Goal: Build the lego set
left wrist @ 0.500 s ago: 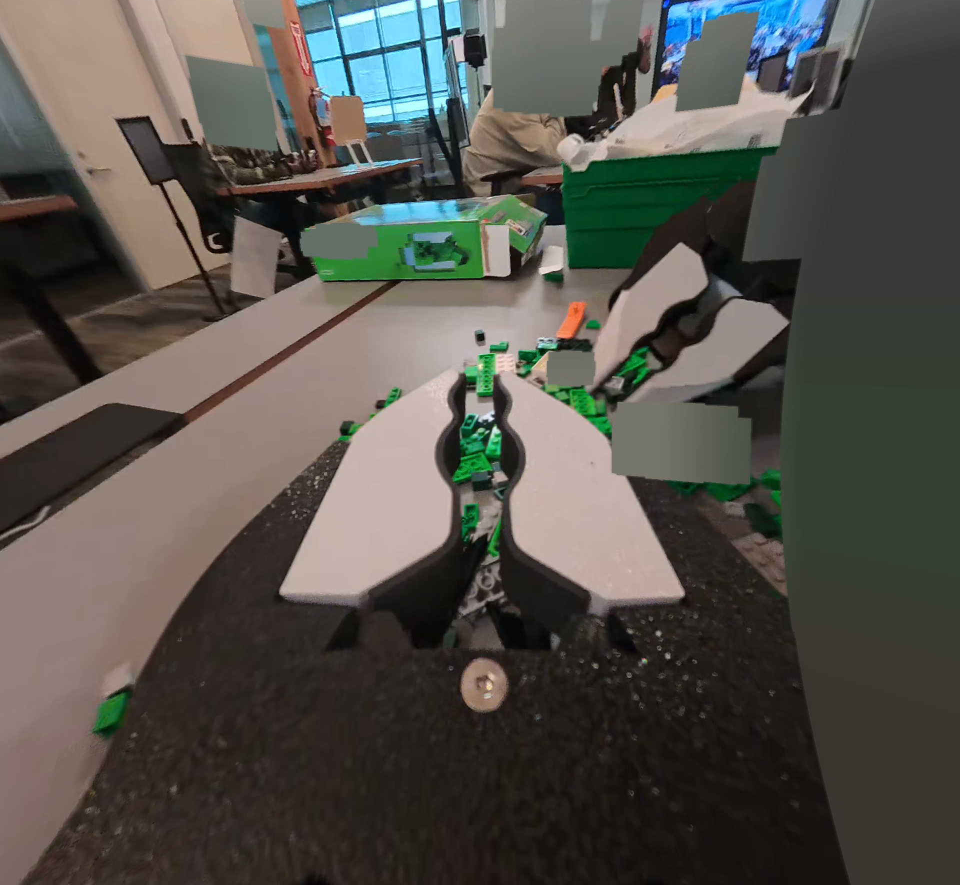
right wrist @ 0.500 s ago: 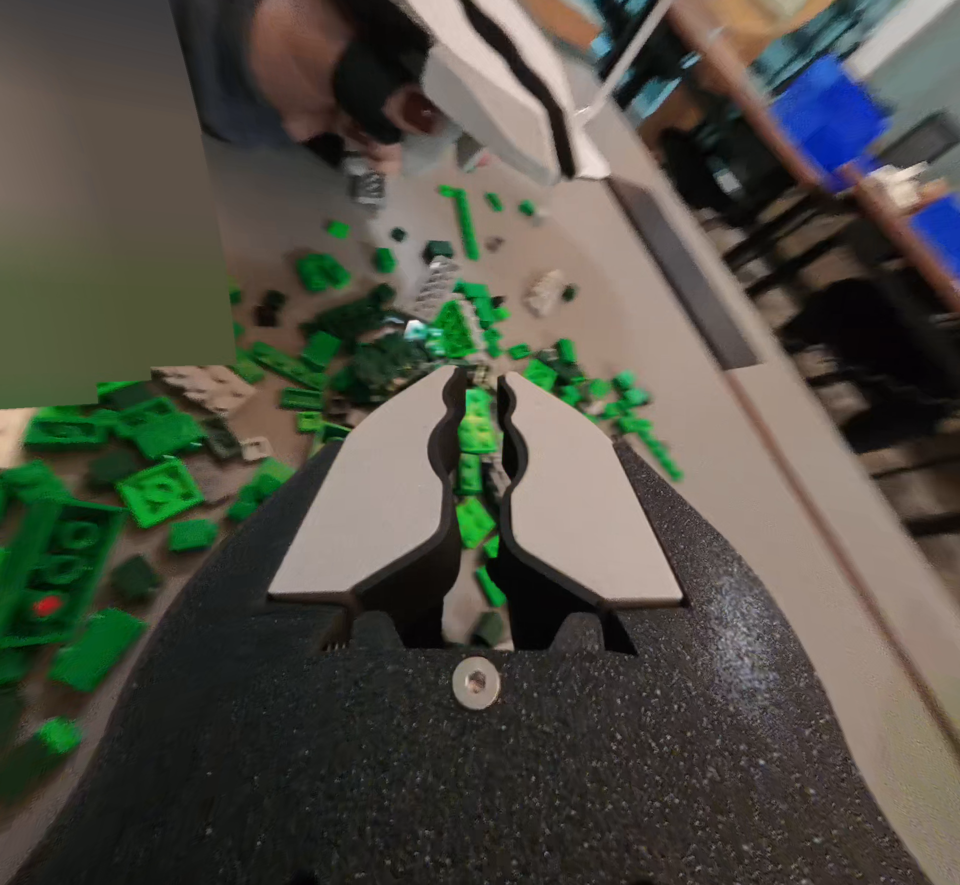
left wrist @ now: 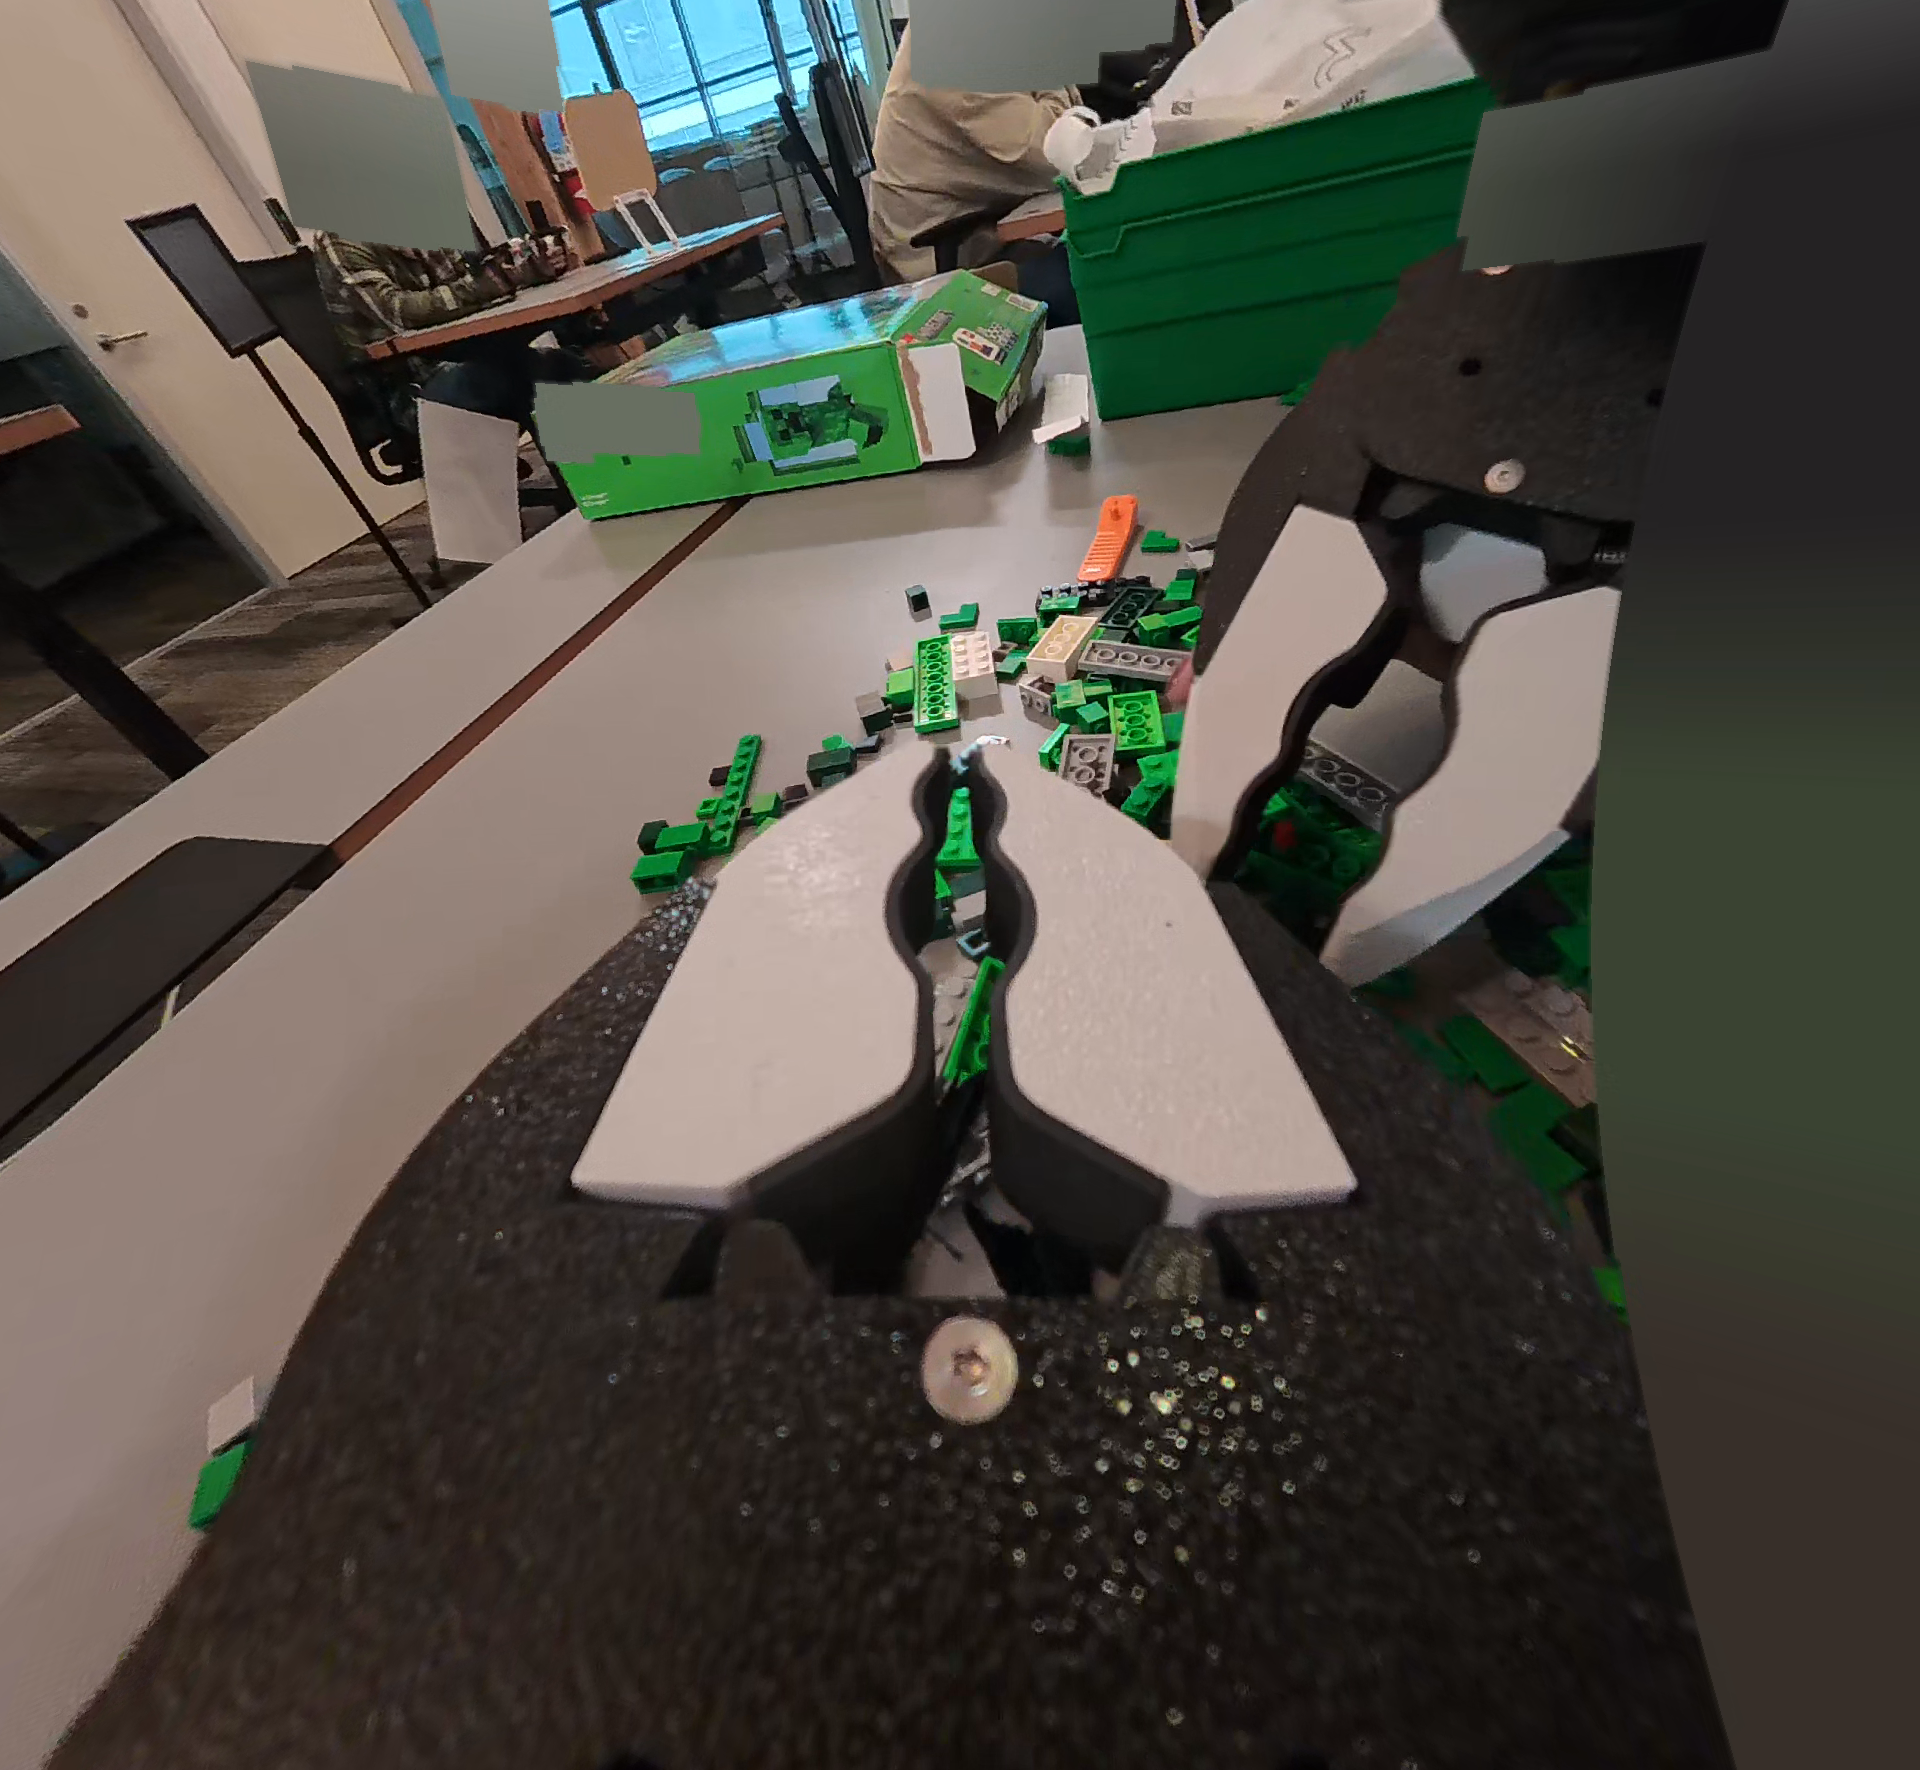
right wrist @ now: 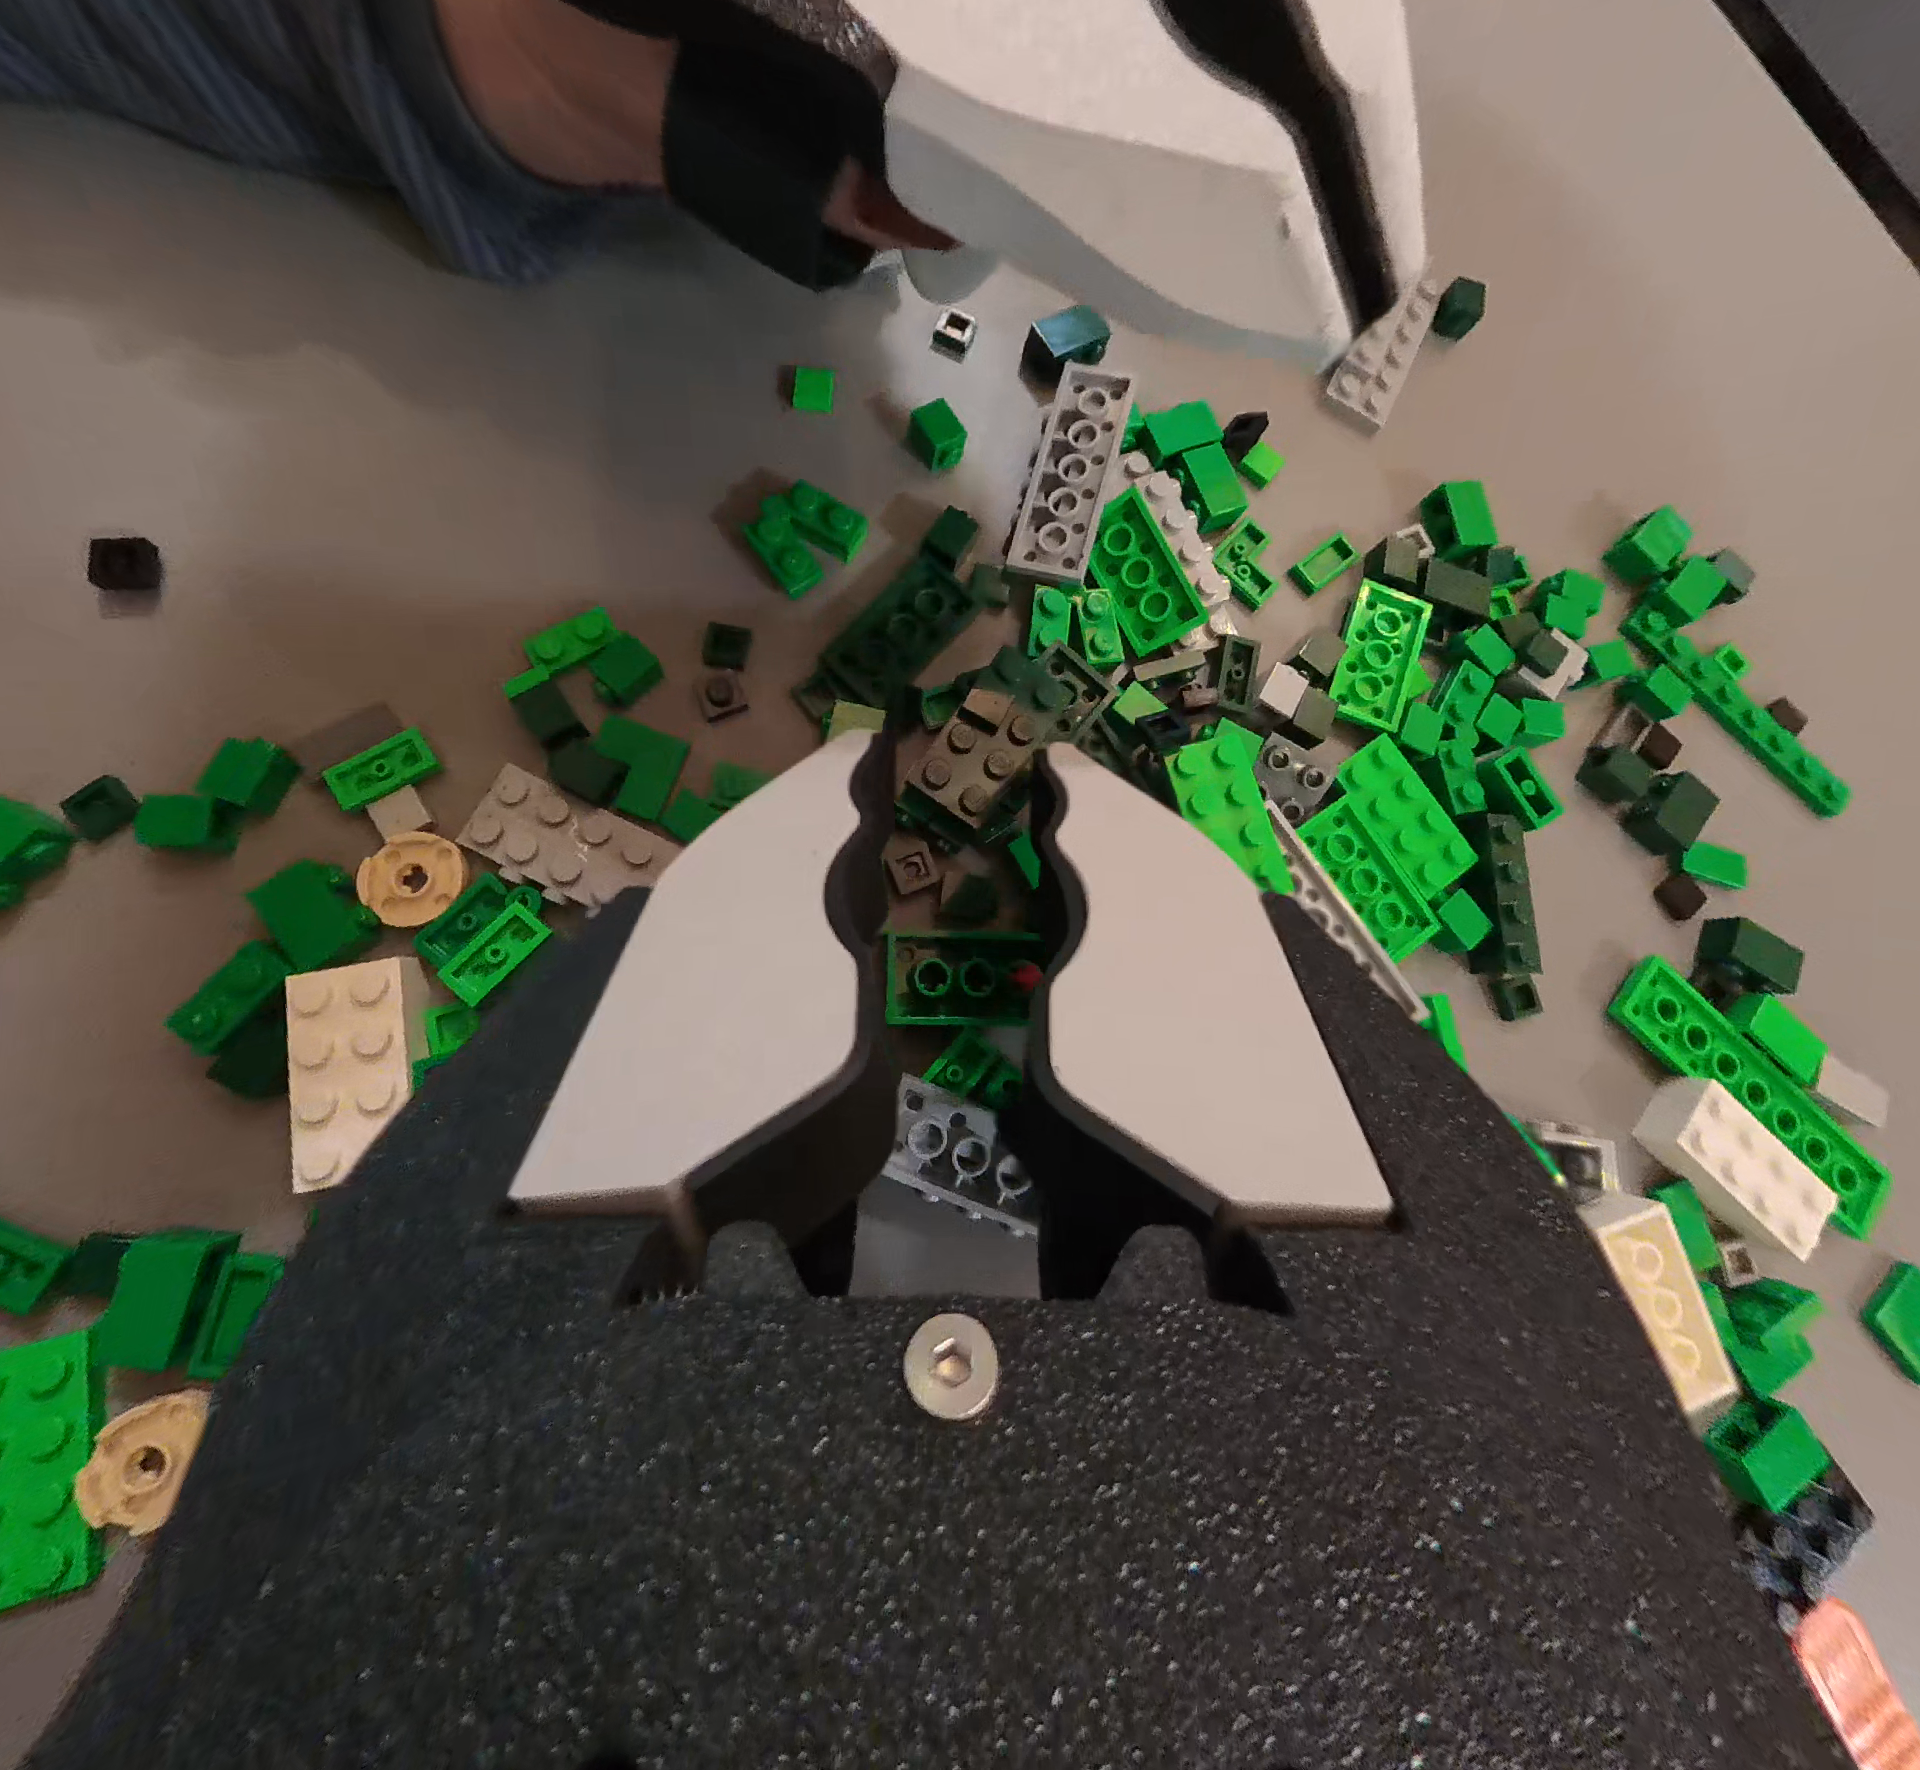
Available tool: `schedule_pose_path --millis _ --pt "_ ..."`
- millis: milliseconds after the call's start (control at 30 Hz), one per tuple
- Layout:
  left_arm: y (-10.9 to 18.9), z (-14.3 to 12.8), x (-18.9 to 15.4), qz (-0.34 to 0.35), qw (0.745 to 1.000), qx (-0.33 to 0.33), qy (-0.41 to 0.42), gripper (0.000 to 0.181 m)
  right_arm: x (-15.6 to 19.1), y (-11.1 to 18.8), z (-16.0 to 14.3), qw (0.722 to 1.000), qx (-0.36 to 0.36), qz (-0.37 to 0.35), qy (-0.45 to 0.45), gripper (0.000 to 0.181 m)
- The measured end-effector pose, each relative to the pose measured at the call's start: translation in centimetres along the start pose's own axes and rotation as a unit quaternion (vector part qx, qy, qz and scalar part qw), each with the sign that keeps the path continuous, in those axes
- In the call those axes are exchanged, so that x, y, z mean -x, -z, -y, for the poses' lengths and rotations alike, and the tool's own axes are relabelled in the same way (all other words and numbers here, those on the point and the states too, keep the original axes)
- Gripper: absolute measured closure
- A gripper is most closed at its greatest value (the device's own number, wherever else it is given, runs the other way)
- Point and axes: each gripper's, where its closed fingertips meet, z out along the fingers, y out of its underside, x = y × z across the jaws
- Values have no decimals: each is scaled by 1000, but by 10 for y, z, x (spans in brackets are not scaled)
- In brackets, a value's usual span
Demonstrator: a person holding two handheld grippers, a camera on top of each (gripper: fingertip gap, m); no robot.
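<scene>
Right tongs (right wrist: 961, 764) had dropped closer over the brick pile since the earlier frame, and their tips had spread; left tongs (left wrist: 964, 770) had shifted little.

Worktop (left wrist: 312, 1045), grey, carried everything. Green crate (left wrist: 1268, 266) stood at its far side, with the opened green lego box (left wrist: 790, 411) lying to the left of it. Loose lego pieces (right wrist: 1382, 785), mostly green with some grey, white and tan, were scattered across the middle of the worktop, unsorted. An orange brick separator (left wrist: 1110, 536) lay at the far edge of the pile.

Left tongs were near together at the tips, a thin sliver of something possibly pinched there, too small to tell. Right tongs were apart, poised over a dark olive plate (right wrist: 977, 754) sitting on top of the pile, not gripping it.

Progress: very early, by my read. No assembled section showed in either view, only loose parts. Piece selection seemed under way; nearly all the build remained.
</scene>
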Motion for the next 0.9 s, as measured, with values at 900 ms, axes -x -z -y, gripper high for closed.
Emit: schedule_pose_path --millis 900 --pt "-12 -21 -39 -3 958 81 -277 181 -16 34 25 984 -155 0 87 181"
